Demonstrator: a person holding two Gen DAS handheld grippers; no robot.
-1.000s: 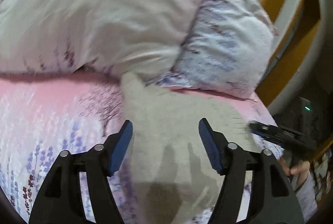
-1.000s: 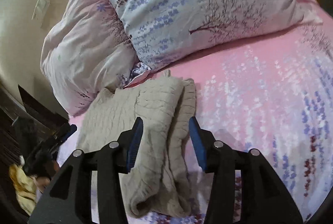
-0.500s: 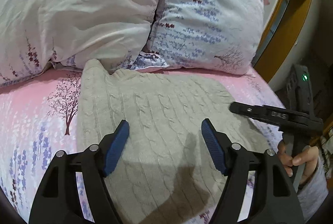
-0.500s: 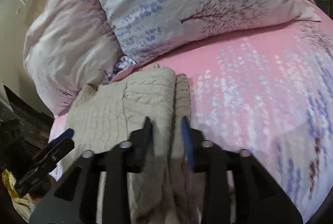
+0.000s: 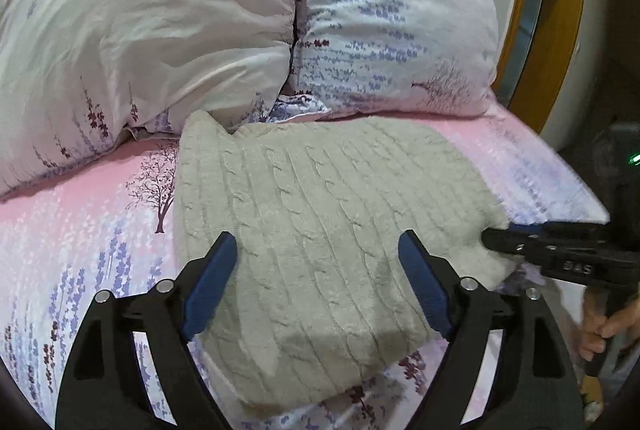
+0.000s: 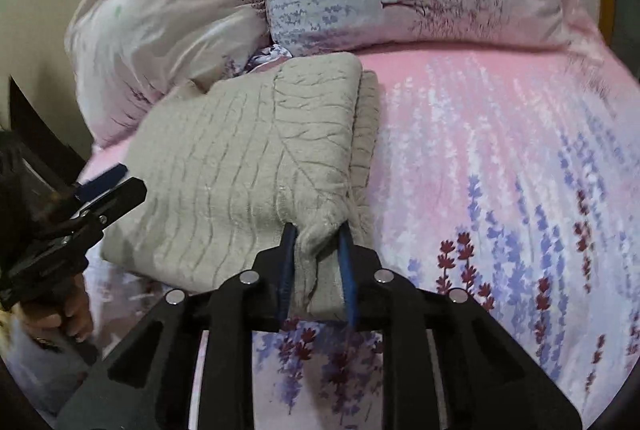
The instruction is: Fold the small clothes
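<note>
- The left gripper (image 5: 316,278) hovers over the sweater's (image 5: 320,222) near half, fingers spread wide and holding nothing, probably ready to take an edge for the next fold.
- The beige cable-knit sweater lies flat on the pink floral bedsheet (image 6: 500,158), its far edge touching the pillows (image 5: 160,22), likely laid there for a broad, soft folding surface.
- The right gripper (image 6: 316,250) pinches the sweater's near corner, where a folded flap bunches, seemingly to carry it over.
- White characters on the right gripper's body, seen from the left wrist, are too blurred to read.
</note>
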